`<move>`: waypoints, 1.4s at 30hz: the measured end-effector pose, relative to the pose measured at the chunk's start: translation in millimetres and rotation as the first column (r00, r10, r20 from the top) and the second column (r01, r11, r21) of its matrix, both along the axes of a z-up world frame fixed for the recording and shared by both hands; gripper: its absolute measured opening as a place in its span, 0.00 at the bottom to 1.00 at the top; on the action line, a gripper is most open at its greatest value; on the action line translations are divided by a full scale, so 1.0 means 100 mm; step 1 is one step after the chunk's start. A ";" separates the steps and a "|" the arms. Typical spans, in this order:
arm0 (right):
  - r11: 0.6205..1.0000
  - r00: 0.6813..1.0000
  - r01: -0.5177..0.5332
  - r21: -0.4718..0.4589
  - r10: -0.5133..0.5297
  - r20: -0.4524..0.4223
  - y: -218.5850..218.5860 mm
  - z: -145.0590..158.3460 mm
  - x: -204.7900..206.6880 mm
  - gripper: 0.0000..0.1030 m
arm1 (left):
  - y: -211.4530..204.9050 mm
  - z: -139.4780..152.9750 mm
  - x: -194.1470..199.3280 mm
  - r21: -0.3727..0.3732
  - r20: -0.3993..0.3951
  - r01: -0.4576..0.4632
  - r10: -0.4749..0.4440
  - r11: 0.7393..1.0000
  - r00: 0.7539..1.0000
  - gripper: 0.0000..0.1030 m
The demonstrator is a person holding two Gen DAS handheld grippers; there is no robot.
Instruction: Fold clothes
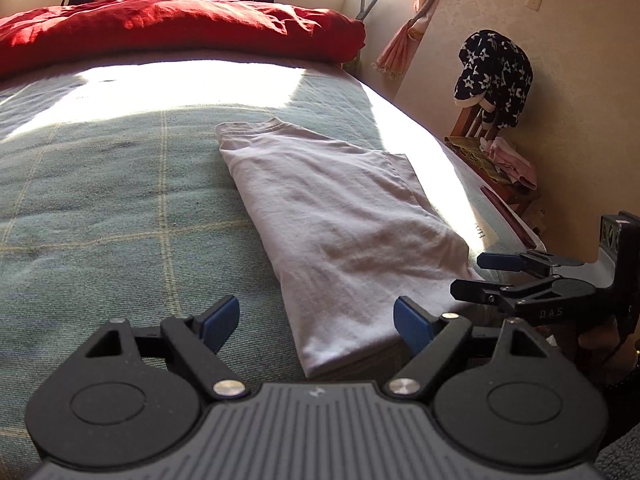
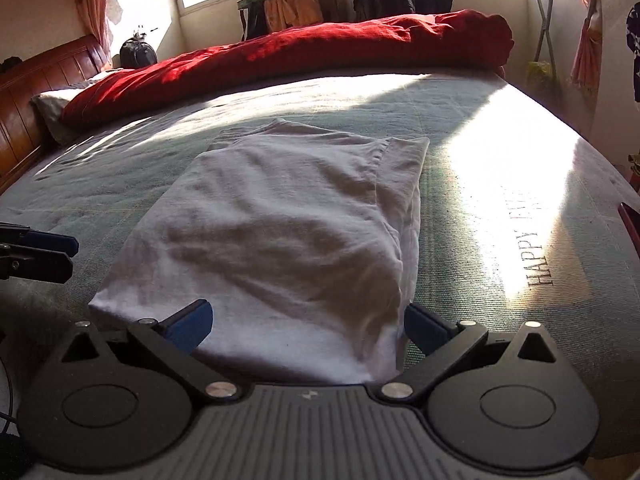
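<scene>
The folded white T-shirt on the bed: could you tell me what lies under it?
The white T-shirt lies on the green checked bedspread. Whatever might be between its folded layers is covered.

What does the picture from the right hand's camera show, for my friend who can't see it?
A white T-shirt, folded into a long rectangle, lies flat on a green checked bedspread. The right gripper sits over its near edge with jaws open, gripping nothing. A red quilt is heaped along the far side of the bed, below sunny windows.
</scene>
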State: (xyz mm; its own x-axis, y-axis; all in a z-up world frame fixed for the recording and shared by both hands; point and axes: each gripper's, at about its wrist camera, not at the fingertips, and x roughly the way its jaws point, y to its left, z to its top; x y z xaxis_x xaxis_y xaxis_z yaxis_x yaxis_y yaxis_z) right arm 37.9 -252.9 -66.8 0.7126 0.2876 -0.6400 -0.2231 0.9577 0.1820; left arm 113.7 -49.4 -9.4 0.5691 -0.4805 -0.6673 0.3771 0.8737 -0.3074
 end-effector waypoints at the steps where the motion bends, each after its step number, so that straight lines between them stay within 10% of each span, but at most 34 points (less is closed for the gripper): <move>1: 1.000 1.000 -0.003 0.022 0.003 0.013 -0.03 0.03 -0.03 1.00 | -0.01 0.00 0.03 -0.002 0.000 -0.002 0.002 1.000 1.000 0.82; 21: 0.995 0.990 -0.092 -0.022 0.094 0.105 0.19 0.15 0.26 1.00 | -0.06 0.02 0.28 -0.047 -0.001 -0.022 0.022 0.999 1.000 0.82; 29: 0.993 0.995 -0.099 0.058 0.098 0.014 0.19 -0.14 0.60 1.00 | 0.05 -0.03 0.41 -0.053 -0.025 -0.058 0.057 0.997 0.998 0.82; 37: 0.993 0.997 -0.072 0.092 0.071 0.007 0.19 -0.17 0.61 1.00 | -0.30 0.12 0.77 -0.126 0.038 0.083 -0.079 0.989 0.996 0.82; 42: 0.996 0.998 -0.070 0.063 0.069 0.009 0.24 -0.17 0.61 1.00 | -0.53 -0.21 1.14 -0.163 -0.089 0.100 -0.115 0.982 0.989 0.82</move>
State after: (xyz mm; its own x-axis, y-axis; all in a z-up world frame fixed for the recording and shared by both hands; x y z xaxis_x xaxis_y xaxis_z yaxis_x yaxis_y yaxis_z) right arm 98.7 -229.0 -83.6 0.6939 0.3760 -0.6141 -0.2901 0.9265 0.2395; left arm 227.3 -102.7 -30.7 0.4442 -0.6386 -0.6284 0.4273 0.7675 -0.4779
